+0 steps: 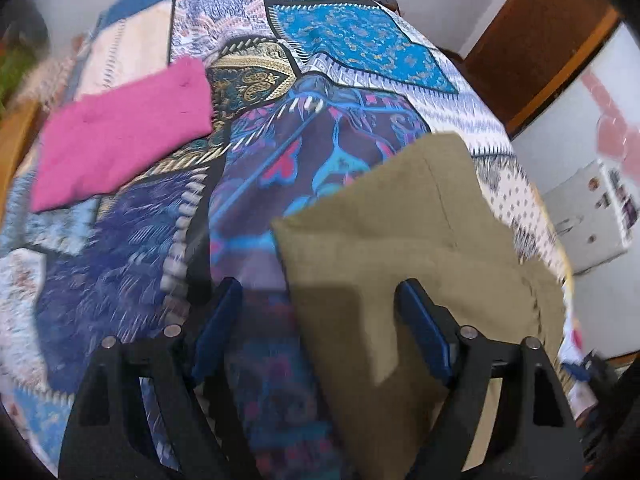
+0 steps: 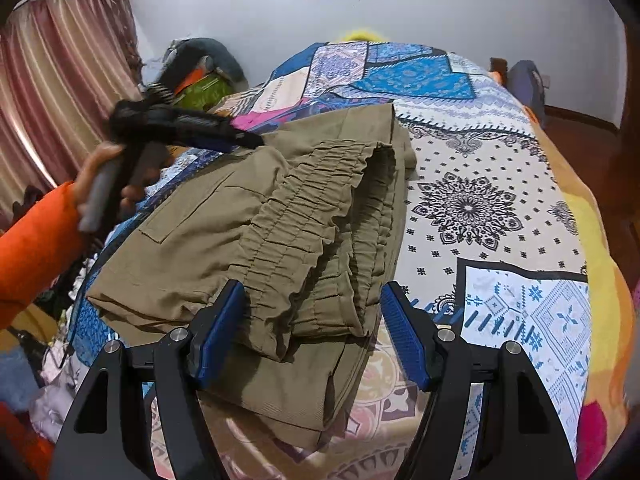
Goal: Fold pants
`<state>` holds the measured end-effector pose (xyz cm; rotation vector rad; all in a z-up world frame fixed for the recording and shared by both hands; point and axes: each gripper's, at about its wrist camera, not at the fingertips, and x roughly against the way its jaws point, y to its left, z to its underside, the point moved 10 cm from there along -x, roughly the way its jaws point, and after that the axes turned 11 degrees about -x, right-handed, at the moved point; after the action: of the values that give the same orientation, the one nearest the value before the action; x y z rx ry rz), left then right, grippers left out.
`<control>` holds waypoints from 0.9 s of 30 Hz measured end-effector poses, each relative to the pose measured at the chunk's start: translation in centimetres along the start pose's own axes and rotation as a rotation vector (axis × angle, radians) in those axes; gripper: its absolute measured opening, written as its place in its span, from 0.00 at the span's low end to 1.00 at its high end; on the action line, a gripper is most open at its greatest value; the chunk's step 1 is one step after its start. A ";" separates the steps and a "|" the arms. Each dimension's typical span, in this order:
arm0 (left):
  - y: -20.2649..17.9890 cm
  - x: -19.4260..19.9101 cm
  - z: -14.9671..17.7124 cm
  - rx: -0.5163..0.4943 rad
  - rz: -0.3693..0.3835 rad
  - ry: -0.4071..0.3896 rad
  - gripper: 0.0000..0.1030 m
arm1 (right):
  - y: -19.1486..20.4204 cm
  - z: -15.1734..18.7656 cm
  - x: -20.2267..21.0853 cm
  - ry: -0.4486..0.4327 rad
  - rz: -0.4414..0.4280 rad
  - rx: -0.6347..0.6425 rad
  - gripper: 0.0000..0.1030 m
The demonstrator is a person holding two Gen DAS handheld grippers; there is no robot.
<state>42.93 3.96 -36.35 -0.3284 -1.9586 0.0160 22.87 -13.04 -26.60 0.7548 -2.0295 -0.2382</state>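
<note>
the olive pants [image 2: 256, 236] lie folded into a compact stack on the patterned bed [image 2: 500, 184], waistband on top. the right gripper [image 2: 312, 332] and left gripper [image 1: 316, 320] hover with fingers spread, holding nothing, so the fold looks done. a pink cloth [image 1: 124, 132] lies well apart.

Patchwork bedspread [image 1: 328, 40] under me. Pink folded cloth [image 1: 124, 132] far left on it. Striped curtain [image 2: 52, 80] left.
</note>
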 end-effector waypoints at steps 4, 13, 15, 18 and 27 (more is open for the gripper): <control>0.8 -0.8 -1.2 -0.035 -0.082 -0.003 0.22 | -0.1 0.0 -0.1 0.001 -0.012 -0.001 0.64; 2.4 1.5 1.1 -0.040 -0.144 -0.019 0.05 | -3.0 -1.3 -0.1 -0.056 0.109 -0.022 0.66; 2.3 2.6 2.3 -0.034 -0.129 -0.014 0.05 | -4.6 -2.1 0.0 -0.078 0.202 -0.031 0.66; 1.5 4.2 3.8 -0.069 -0.143 -0.012 0.05 | -6.8 -3.4 -0.2 -0.091 0.294 -0.043 0.66; -1.6 8.5 9.6 -0.128 -0.176 -0.063 0.02 | -4.9 -3.6 4.0 -0.132 0.254 -0.089 0.66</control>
<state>30.80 5.77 -32.30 -0.2407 -2.0493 -0.2158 26.33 -18.88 -24.00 0.4303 -2.1996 -0.2344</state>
